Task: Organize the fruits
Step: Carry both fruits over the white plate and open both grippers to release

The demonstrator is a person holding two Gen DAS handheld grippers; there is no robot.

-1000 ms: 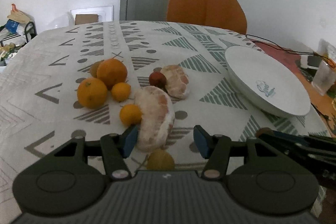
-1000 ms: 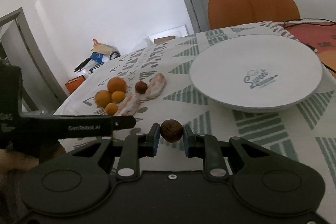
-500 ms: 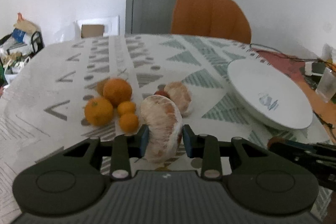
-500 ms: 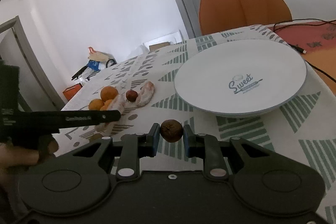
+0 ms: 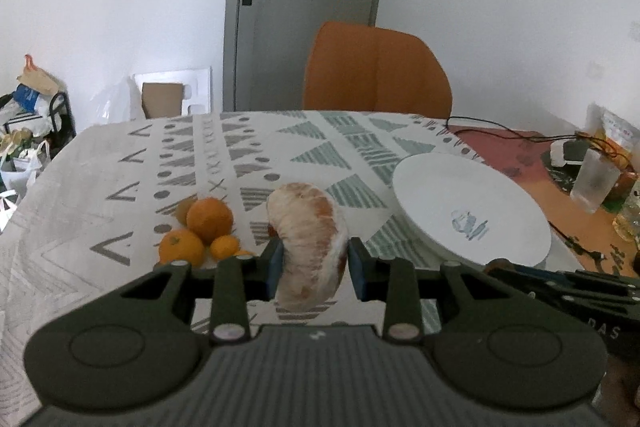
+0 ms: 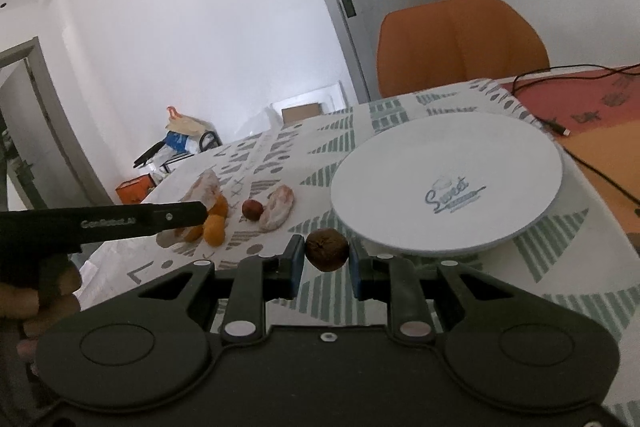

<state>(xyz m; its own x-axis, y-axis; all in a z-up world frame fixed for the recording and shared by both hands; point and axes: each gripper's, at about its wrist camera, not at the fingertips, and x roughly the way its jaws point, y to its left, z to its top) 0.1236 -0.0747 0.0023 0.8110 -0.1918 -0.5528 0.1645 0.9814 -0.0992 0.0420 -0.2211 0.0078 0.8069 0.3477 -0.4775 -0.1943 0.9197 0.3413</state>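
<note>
Left wrist view shows your counter (image 5: 120, 187), draped in a white cloth with grey and green triangles, then the round white plate with a blue "Sweet" mark (image 5: 440, 187) on its right side, bare of fruit. Your left tongs (image 5: 314, 267) are pinching the large peeled pomelo wedge (image 5: 306, 239) across its middle, lifted clear of the cloth. I judge it soft and juicy: squeeze harder and the membrane may tear, so hold the thick centre and set it down gently. Beside it on the cloth sit the orange citrus fruits (image 5: 208, 221), firm and likely to roll. In the right wrist view a second peeled segment (image 6: 278, 207) and a small reddish fruit (image 6: 252, 209) lie near them. Your right tongs (image 6: 326, 261) are clamped on a small, round brown fruit (image 6: 327, 249), light and hard-looking, held just short of the plate's near rim
</note>
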